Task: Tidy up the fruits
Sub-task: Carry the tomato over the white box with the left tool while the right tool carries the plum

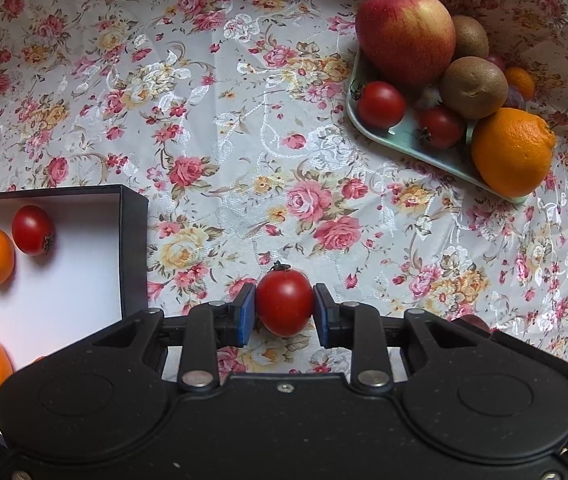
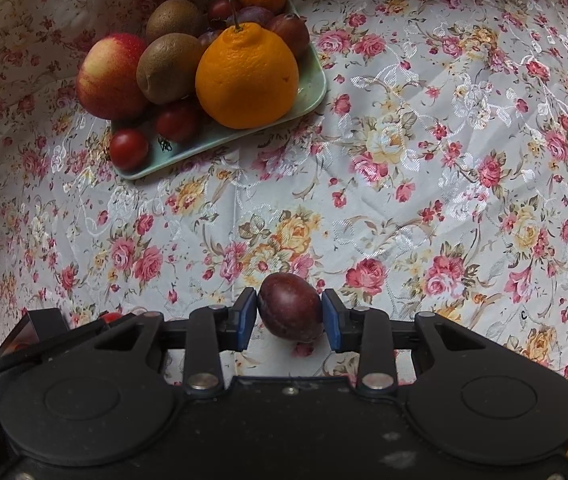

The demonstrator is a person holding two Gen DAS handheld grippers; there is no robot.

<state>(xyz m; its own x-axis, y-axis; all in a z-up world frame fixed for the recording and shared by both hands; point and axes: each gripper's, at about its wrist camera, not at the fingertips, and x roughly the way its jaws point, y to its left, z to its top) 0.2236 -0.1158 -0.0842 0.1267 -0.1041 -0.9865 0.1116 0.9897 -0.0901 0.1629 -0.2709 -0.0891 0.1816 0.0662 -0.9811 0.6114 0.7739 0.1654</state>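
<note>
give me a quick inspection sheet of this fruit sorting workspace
surface: floral tablecloth, creased
job's things: green tray with apple, two kiwis, big orange, cherry tomatoes, plums, a small orange; black box with two small oranges and a tomato
clutter: nothing seen
grippers: left gripper shut on a tomato; right gripper shut on a plum
cables: nothing seen
surroundings: cloth rises behind the tray; beyond it, nothing seen

Right gripper [image 2: 289, 314] clamping dark plum [image 2: 290, 312], fruit tray [image 2: 308, 92] beyond
</note>
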